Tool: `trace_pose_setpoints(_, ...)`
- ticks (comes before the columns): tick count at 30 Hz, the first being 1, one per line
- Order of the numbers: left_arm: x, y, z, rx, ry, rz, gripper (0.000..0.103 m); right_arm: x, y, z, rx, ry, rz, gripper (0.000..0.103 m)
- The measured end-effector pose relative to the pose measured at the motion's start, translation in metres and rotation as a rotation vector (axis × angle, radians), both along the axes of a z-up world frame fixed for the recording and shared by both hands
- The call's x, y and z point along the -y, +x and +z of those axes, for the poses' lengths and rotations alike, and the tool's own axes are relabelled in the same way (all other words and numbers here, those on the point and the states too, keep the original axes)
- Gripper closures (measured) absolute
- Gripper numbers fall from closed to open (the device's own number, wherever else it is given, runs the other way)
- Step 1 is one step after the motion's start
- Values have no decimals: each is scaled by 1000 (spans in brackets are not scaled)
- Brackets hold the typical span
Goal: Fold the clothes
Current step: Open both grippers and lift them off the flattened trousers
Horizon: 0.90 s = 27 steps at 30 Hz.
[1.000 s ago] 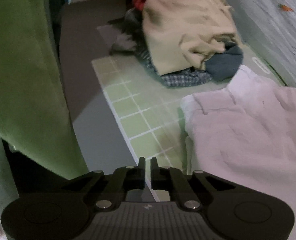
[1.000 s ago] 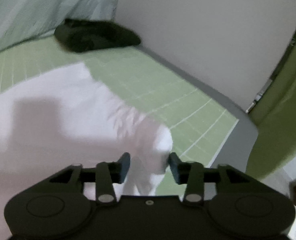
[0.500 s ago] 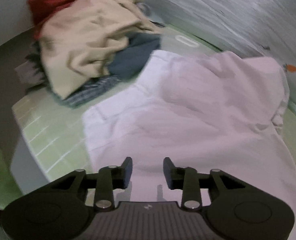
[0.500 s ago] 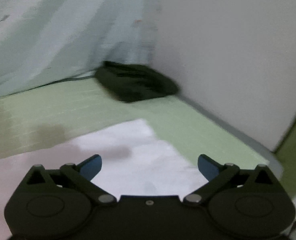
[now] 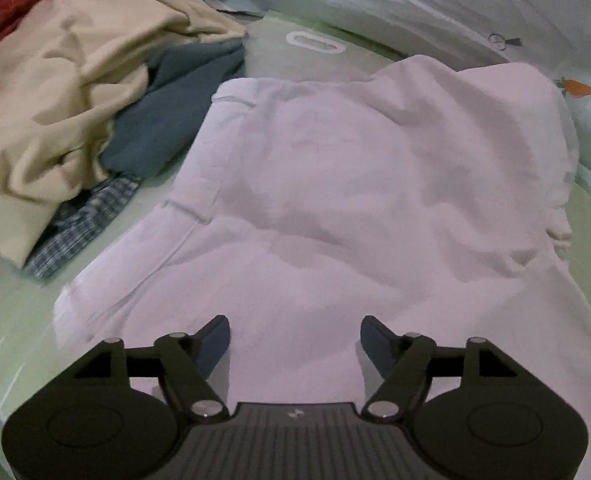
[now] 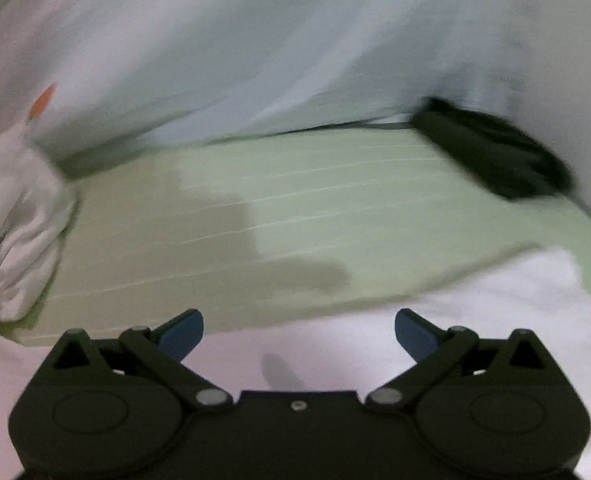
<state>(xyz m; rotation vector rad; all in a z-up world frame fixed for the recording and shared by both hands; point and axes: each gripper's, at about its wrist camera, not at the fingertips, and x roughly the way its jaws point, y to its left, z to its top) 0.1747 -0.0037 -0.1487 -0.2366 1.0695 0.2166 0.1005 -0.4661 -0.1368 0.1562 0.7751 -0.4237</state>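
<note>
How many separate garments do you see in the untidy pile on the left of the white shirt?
4, maybe more hidden: red one at the back, beige one on top, grey-blue one beside the white shirt, checked one underneath.

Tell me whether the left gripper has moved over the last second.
Yes. The left gripper swung right, away from the bed edge, and now sits over the white shirt, with the clothes pile at its left; jaws opened.

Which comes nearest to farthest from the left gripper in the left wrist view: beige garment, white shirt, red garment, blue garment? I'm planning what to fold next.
1. white shirt, directly under the open jaws of the left gripper.
2. blue garment, ahead left.
3. beige garment, farther left.
4. red garment, far left corner.
</note>
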Motion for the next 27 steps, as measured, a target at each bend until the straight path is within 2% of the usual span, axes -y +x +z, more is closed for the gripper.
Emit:
trace_pose_setpoints(5,-5,38,-12,-41,19,17,24,-55,80,-15,-12,63,147,3)
trace_pose_setpoints(9,-8,48,-20,-65,28,34,18,-90,116,-19,8,118,241,5)
trace_pose_setpoints(15,-13,50,-29,-82,17,68,8,-131,125,-21,22,194,364,5)
trace_pose_setpoints(18,-9,53,-31,-105,40,64,3,-142,127,-28,-6,173,414,6)
trace_pose_setpoints(20,-7,56,-33,-128,63,77,0,-145,130,-33,-17,174,419,12)
trace_pose_setpoints(24,-5,59,-33,-138,65,84,0,-150,140,-42,-25,187,421,17)
trace_pose_setpoints(27,-5,58,-33,-134,66,84,0,-150,141,-44,-5,181,466,33)
